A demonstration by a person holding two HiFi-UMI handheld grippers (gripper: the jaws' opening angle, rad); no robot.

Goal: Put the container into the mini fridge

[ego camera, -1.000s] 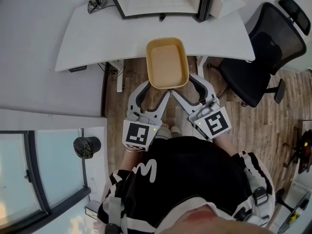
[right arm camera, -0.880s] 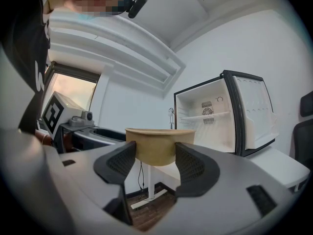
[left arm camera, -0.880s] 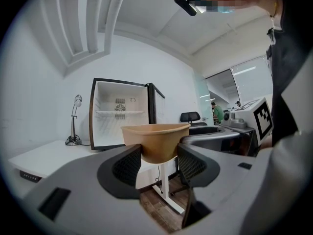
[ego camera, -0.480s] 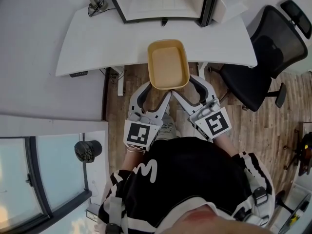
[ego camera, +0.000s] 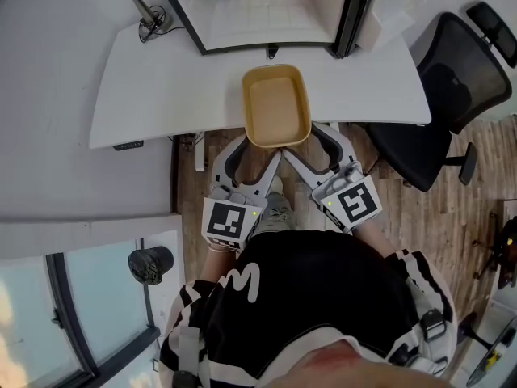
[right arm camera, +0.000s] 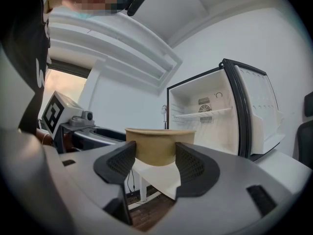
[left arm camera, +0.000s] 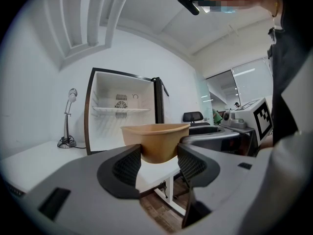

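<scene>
Fingers (left arm camera: pixel 128 166) of left gripper (left arm camera: pixel 159 160), right gripper (right arm camera: pixel 155 163) both pinch container (ego camera: pixel 277 107), probably for level carry into open mini fridge (ego camera: pixel 258 14).

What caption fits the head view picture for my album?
Left gripper and right gripper hold a tan container before the open mini fridge.

Tally reads: container (ego camera: pixel 276 106) ×1; mini fridge (ego camera: pixel 266 10) ×1, top centre; bench (ego camera: pixel 161 87) ×1. Grippers ×2: left gripper (left arm camera: pixel 157 156), right gripper (right arm camera: pixel 155 161). Office chair (ego camera: pixel 440 111) ×1, right edge. Stand lamp (ego camera: pixel 137 10) ×1, upper left. Black round object (ego camera: pixel 149 265) ×1, lower left.
</scene>
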